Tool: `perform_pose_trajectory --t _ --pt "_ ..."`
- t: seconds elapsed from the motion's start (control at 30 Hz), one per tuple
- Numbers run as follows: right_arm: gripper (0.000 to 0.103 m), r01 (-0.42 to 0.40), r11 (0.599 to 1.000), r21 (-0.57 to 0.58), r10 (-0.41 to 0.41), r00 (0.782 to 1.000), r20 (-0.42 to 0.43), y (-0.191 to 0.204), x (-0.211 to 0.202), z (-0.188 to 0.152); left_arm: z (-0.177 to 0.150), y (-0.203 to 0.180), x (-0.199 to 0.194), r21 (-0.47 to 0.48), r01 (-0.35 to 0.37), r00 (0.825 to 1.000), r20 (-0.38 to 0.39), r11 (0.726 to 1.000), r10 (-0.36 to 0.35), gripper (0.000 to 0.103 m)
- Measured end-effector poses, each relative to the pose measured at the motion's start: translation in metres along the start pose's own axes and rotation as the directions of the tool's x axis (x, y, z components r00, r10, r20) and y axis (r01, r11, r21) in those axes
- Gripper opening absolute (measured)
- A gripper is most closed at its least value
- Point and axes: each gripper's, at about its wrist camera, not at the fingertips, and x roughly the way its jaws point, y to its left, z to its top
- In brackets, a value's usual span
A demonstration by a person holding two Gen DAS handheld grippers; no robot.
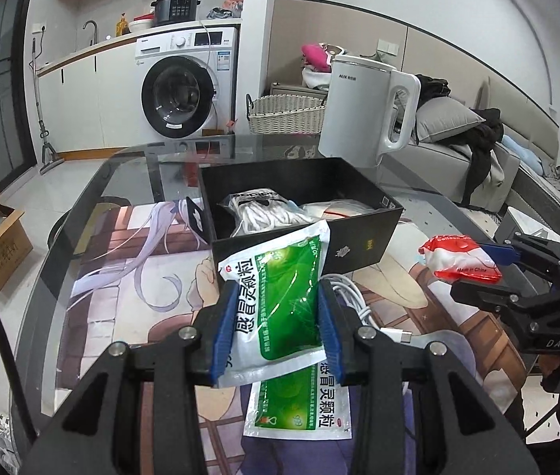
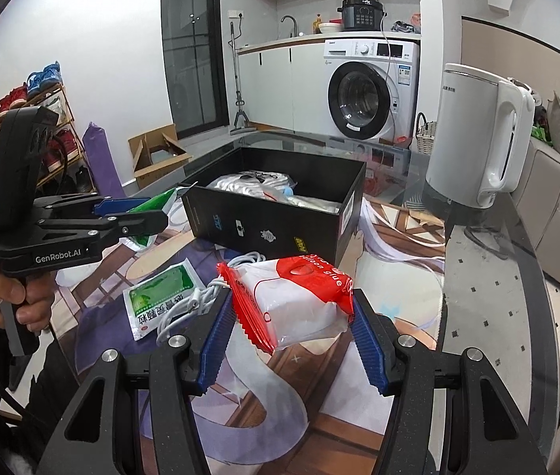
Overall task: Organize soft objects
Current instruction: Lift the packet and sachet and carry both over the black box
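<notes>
— Two packs are up off the bench, one in each pair of tongs. What do the labels say?

— Left tongs [image 1: 278, 326] are nipped in on a green sachet [image 1: 276, 297] with white edges and Chinese print, held in the air just before the black box [image 1: 343, 245]. A second sachet [image 1: 300, 407] of the same kind lies flat on the bench below it, beside a white cable [image 1: 353, 297].

— And the other side?

— Right tongs [image 2: 294, 336] stand about half apart, pads pressed on the sides of a red-and-white pack [image 2: 300, 297]. Its top reads "glue", with a word before it partly cut off, perhaps "balloon". From the left camera the underside shows "Made in China". The pack is held above the printed mat [image 2: 319, 396], on the near side of the box.

— Anything on the tools?

— "GenRobot.AI" on the side of the left one, which a hand [image 2: 14, 297] grips by its handle; "DAS" on the right one.

— What's in the box?

— It's open at the top. Inside lie a clear bag of white cord [image 1: 258, 213] and another pale packet to its right. Small logos mark the box front, too small to read.

— Behind it?

— A white kettle [image 1: 367, 107] marked "AUX" stands on the bench [image 1: 94, 194].
</notes>
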Motion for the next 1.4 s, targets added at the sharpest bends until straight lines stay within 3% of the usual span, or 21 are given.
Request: perform_pose_trajectory --t 1.4 --pt "0.058 0.008 1.000 -0.018 -0.006 0.995 0.102 0.012 -0.009 0.014 0.011 -0.005 -0.014 -0.034 0.019 0.995 0.099 0.999 -0.016 0.037"
